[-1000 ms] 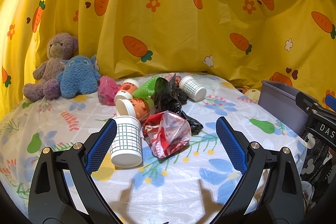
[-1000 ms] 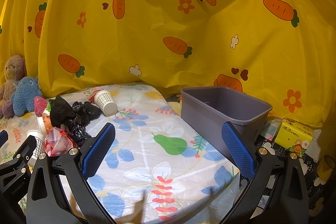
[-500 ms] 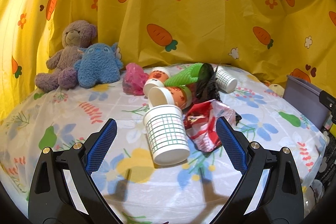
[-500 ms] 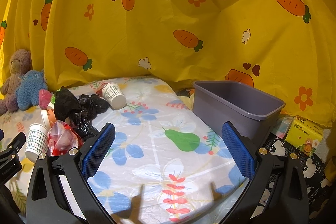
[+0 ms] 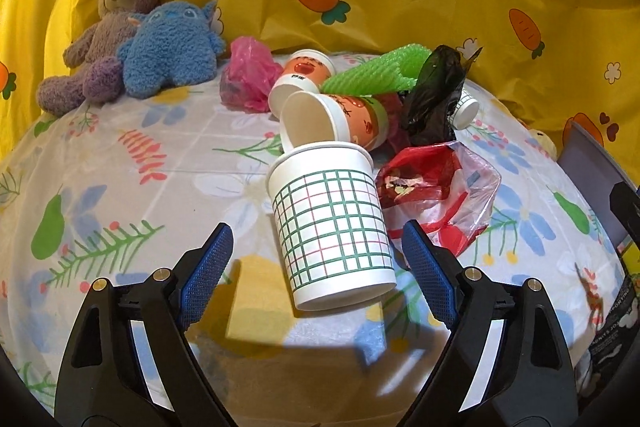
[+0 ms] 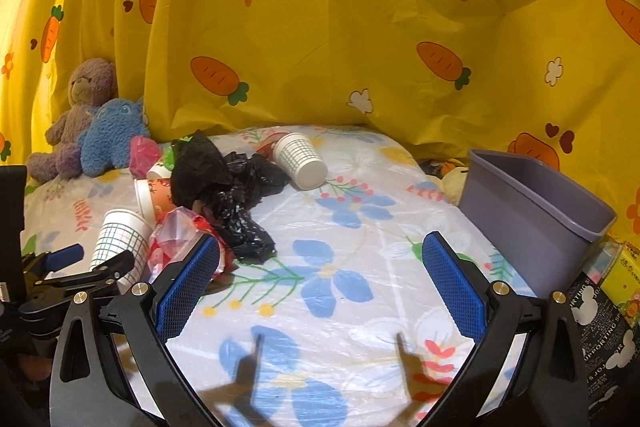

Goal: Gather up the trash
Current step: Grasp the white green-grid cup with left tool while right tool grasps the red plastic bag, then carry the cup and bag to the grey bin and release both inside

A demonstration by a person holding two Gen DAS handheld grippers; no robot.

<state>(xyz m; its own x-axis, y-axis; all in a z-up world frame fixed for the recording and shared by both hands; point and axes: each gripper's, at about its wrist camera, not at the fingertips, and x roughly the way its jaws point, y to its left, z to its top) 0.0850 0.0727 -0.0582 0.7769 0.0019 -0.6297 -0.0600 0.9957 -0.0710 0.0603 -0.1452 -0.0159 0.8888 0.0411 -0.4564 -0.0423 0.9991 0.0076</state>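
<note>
A white paper cup with a green grid (image 5: 332, 223) (image 6: 120, 239) stands upside down on the flowered sheet, leaning slightly. My left gripper (image 5: 316, 267) straddles it; its jaws are closing, with the blue pads (image 5: 206, 269) still apart from the cup. Behind the cup lie orange printed cups (image 5: 340, 119), a red and clear plastic bag (image 5: 436, 187), a black bag (image 5: 436, 95), green foam wrap (image 5: 376, 75) and a pink bag (image 5: 248, 75). My right gripper (image 6: 320, 279) hangs open over bare sheet, nothing between its fingers. A second grid cup (image 6: 302, 161) lies on its side.
A grey plastic bin (image 6: 536, 211) stands off the right edge of the bed. A purple bear (image 5: 108, 27) and a blue plush toy (image 5: 172, 47) sit at the back left against the yellow carrot curtain (image 6: 360, 27). A yellow tissue pack (image 6: 624, 275) lies lower right.
My left gripper has moved forward and down, so the grid cup now sits between its fingers, which have narrowed a little. The right gripper swung left, bringing more of the trash pile into view.
</note>
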